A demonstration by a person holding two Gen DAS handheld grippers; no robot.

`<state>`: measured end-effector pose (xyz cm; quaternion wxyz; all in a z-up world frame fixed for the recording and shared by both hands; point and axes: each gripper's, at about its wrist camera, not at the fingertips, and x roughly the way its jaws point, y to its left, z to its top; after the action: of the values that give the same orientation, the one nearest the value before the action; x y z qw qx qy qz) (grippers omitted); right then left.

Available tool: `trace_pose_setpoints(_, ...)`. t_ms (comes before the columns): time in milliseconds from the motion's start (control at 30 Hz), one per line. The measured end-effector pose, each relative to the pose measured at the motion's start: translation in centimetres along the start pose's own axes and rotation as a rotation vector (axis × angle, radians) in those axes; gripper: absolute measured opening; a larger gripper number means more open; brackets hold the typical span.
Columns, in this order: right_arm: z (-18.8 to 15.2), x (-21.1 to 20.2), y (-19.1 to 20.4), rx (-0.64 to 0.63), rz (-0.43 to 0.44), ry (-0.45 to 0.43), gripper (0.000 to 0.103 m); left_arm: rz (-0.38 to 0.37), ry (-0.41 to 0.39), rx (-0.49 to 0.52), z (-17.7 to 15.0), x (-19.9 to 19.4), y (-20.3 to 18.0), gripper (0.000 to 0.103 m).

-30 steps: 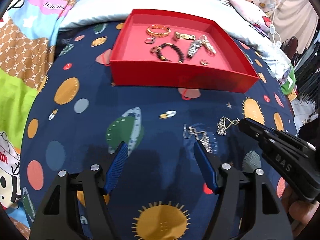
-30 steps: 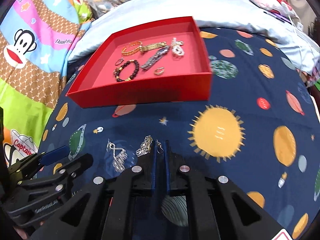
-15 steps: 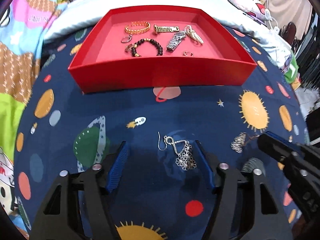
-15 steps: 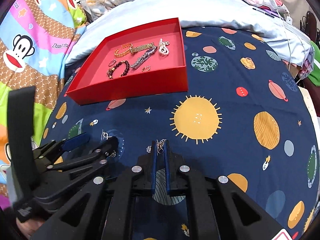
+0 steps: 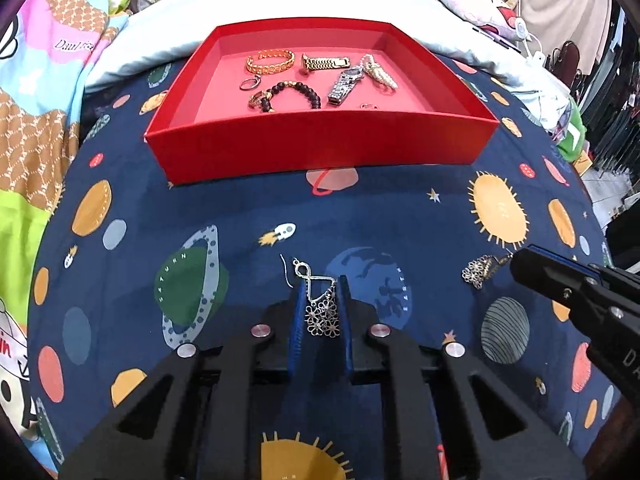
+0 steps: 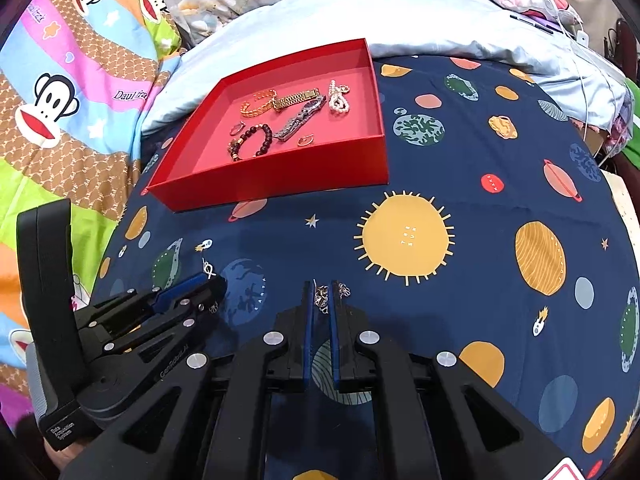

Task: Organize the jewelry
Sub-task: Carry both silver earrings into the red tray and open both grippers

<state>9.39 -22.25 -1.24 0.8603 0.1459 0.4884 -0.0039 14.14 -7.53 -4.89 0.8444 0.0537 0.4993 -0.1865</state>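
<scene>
Left wrist view: you had the left tool (image 5: 320, 304) closed in on the silver floral earring (image 5: 320, 308), whose flower cluster sat low in the centre of the frame between the blue pads (image 5: 297, 320). Its hook and figure-eight link poked out ahead, so the pinch fell on the bulkiest part, likely the surest hold. At the right edge of that frame the right tool (image 6: 320, 300) clamped the matching earring (image 5: 478, 270), which hung clear of the planet-print bedspread (image 5: 400, 216). In the right wrist view that earring (image 6: 322, 296) showed in the narrow gap between the pads. The red tray (image 5: 320, 152) lay in the upper centre and held bracelets, rings and a watch, so I judge both earrings were bound there.
</scene>
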Motion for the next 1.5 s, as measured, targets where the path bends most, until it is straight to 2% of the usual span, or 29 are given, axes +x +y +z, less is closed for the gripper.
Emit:
trace_pose_setpoints(100, 0.0, -0.4, 0.2, -0.002, 0.007, -0.002, 0.006, -0.018, 0.010, -0.009, -0.2, -0.4, 0.2, 0.014)
trace_pose_setpoints(133, 0.0, -0.5, 0.2, -0.003, 0.008, -0.004, 0.006, -0.024, 0.014, -0.017, -0.4, -0.6, 0.4, 0.002)
trace_pose_setpoints(500, 0.3, -2.4, 1.3, -0.022, 0.027, -0.041, 0.006, -0.080, 0.003, -0.056, -0.5, -3.2, 1.4, 0.002)
trace_pose_setpoints(700, 1.3, -4.2, 2.0, -0.032, 0.049, -0.086, 0.006, -0.097, -0.044, -0.058, 0.6, -5.7, 1.6, 0.002)
trace_pose_setpoints(933, 3.9, -6.1, 3.0, -0.057, 0.073, -0.159, 0.006, -0.117, -0.102, -0.058, 3.6, -8.6, 1.9, 0.002)
trace_pose_setpoints(1200, 8.3, -6.3, 3.6, -0.084, 0.074, -0.231, 0.006, -0.096, -0.186, -0.066, 8.5, -9.5, 2.9, 0.002)
trace_pose_setpoints(1333, 10.6, -5.4, 3.4, -0.082, 0.072, -0.246, 0.006, -0.066, -0.222, -0.069, 11.1, -8.9, 3.4, 0.002)
trace_pose_setpoints(1500, 13.2, -3.0, 2.7, -0.063, 0.072, -0.232, 0.006, -0.035, -0.225, -0.069, 13.4, -6.5, 4.0, 0.002)
